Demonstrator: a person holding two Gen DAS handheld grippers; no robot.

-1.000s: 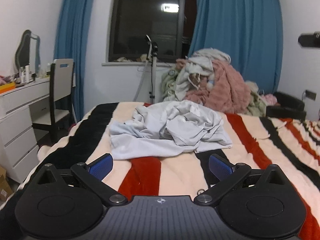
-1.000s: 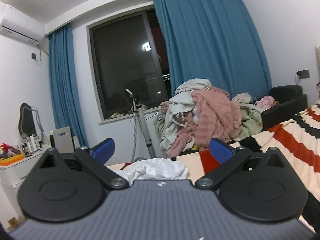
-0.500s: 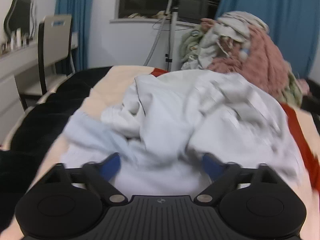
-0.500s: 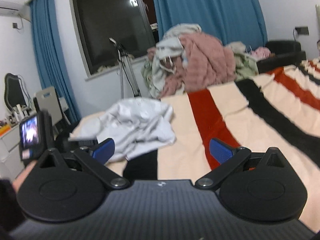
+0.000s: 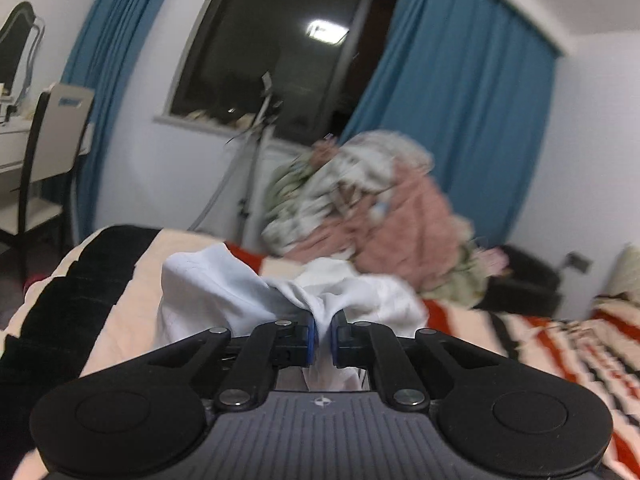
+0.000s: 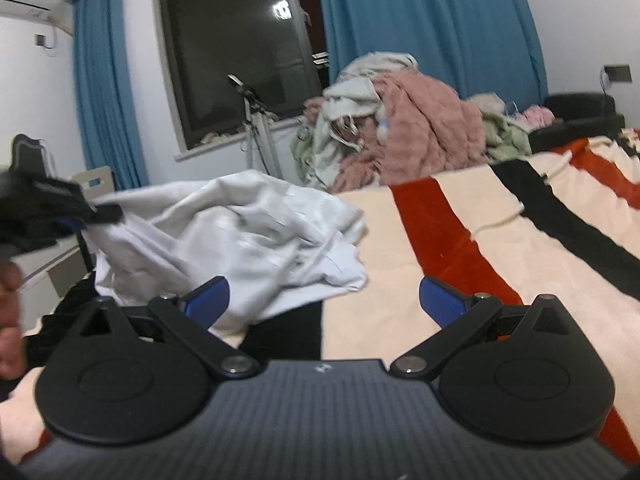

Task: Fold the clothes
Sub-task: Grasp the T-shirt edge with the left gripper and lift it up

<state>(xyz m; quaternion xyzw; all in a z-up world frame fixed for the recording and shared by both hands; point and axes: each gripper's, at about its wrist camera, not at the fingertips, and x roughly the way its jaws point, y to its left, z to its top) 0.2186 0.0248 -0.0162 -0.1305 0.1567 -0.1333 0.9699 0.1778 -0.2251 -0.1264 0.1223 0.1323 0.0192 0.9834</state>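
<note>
A crumpled pale grey-white garment [image 5: 224, 288] [image 6: 240, 232] lies on the striped bed blanket [image 6: 460, 248]. My left gripper [image 5: 323, 338] is shut on a bunched fold of this garment and lifts that part off the bed. In the right wrist view the left gripper [image 6: 76, 216] shows at the far left, pulling the cloth up and leftward, with a person's hand [image 6: 10, 320] below it. My right gripper [image 6: 322, 300] stands open just above the blanket, its left finger at the garment's near edge and nothing between the fingers.
A heap of pink, white and green clothes [image 6: 400, 132] is piled beyond the bed's far side. A tripod stand [image 5: 256, 152] is by the dark window. A white chair [image 5: 48, 148] and desk stand at the left, a black armchair [image 6: 576, 116] at the right.
My left gripper went down into the garment, shut on a fold and raised it. My right gripper dropped from looking at the room towards the bed and came close to the garment's edge, still open.
</note>
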